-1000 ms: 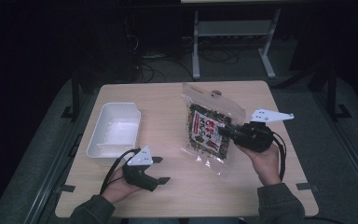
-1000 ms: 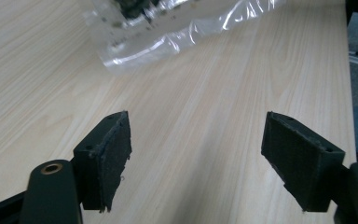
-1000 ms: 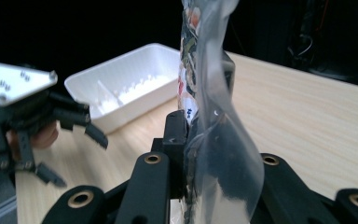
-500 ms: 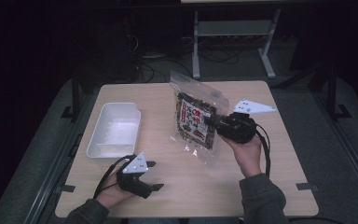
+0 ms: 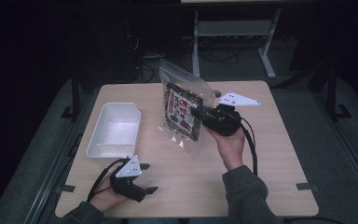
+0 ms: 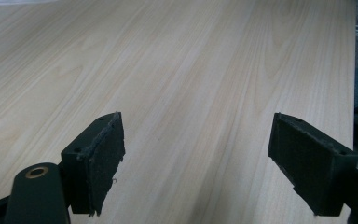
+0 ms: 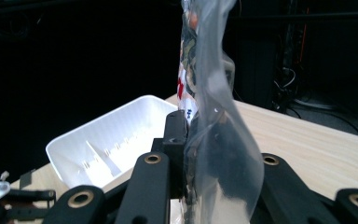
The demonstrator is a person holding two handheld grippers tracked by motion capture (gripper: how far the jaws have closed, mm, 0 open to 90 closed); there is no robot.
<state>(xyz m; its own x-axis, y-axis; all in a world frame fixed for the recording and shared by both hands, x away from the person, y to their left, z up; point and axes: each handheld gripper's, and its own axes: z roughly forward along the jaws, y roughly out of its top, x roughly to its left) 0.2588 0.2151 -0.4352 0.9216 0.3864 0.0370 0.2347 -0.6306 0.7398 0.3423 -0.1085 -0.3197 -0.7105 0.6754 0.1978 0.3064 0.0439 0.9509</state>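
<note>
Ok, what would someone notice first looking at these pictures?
The snack bag, held up above the table's middle, clamped in the right tongs. Next, the white tray lying at the table's left. The left tongs rest open on the near edge, holding nothing.

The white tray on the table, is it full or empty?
Empty: the white tray shows bare white floor, and the snack bag is up in the right gripper.
</note>
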